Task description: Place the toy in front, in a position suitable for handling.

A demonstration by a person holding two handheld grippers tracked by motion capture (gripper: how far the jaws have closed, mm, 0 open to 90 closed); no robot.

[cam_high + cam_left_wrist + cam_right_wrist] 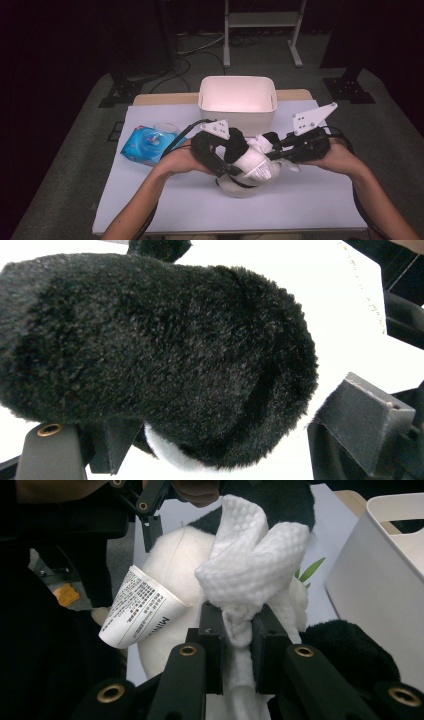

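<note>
A: Where the two tongs meet near the middle of the desk, what lies between them?

B: A black-and-white plush toy (247, 167). The left tongs (227, 157) sit against its black furry part (160, 355); their jaws stand on either side of the fur, but whether they clamp it cannot be told. The right tongs (235, 630) are closed on a white wipe (252, 565), pinched between the two jaws and pressed against the toy's white body, beside a printed label (137, 607).

A: And the surface and room?

B: The desk (310, 200) carries a white sheet. A white bin (237, 97) stands at the far edge, centred; a blue wipe packet (147, 145) lies toward the left edge, near the left hand (182, 160). Behind the desk are dark floor, cables and a metal frame (262, 30).

A: Open room?

B: The near edge and the right side of the desk are bare; the toy lies just in front of the bin, apart from it.
</note>
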